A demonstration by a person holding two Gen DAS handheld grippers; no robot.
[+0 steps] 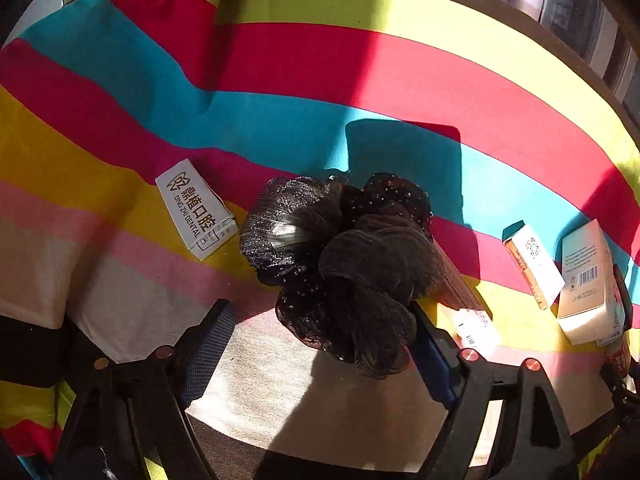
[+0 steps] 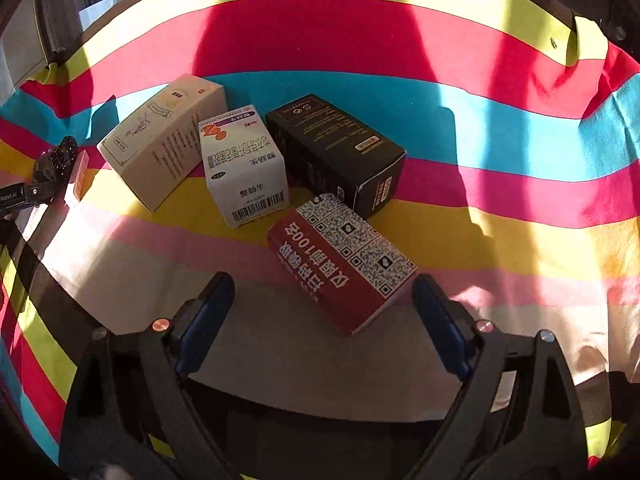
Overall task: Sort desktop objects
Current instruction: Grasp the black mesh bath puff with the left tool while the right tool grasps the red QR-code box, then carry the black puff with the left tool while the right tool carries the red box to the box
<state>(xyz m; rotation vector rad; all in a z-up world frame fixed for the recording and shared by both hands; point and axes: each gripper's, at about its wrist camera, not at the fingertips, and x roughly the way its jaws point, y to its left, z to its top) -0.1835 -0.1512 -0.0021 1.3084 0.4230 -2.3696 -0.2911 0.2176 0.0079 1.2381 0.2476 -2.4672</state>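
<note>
In the left wrist view a black glittery scrunchie lies on the striped cloth, just ahead of my open left gripper, nearer its right finger. A white dental box lies to its left. In the right wrist view my right gripper is open, with a red QR-code box lying between and just ahead of its fingers, near the right one. Behind it stand a white medicine box, a cream box and a black box.
A long pink-white box lies partly under the scrunchie's right side. Two white boxes lie at the right of the left wrist view. The left gripper and scrunchie show at the right wrist view's left edge. Striped cloth covers the table.
</note>
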